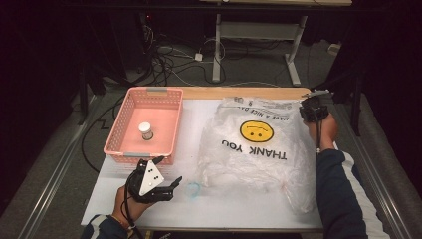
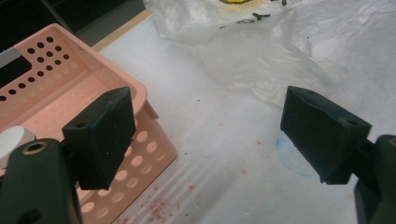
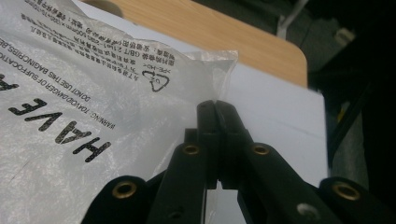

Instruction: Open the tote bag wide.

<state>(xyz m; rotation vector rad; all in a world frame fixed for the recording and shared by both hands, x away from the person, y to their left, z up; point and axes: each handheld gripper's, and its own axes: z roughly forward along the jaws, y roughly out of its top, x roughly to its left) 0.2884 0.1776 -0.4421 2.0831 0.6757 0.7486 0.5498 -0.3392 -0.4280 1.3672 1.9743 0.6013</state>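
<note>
A clear plastic bag [image 1: 254,149] printed with a yellow smiley and "THANK YOU" lies flat on the white table, its print upside down in the high view. At the bag's far right corner my right gripper [image 1: 307,105] is shut, and in the right gripper view the jaws [image 3: 216,109] meet with the bag's edge [image 3: 140,79] pinched between them. My left gripper [image 1: 168,170] rests near the front left, just in front of the pink basket [image 1: 119,134]. Its jaws [image 2: 212,126] stand wide open with nothing between them, and the bag's near edge [image 2: 289,51] lies beyond them.
The pink perforated basket [image 2: 60,79] holds a small white-capped jar [image 1: 146,130] [image 2: 11,140]. A thin blue ring [image 1: 193,189] lies on the table by the bag's front left corner. Red specks [image 2: 159,205] dot the table near the basket. The wooden table edge [image 1: 239,93] runs behind.
</note>
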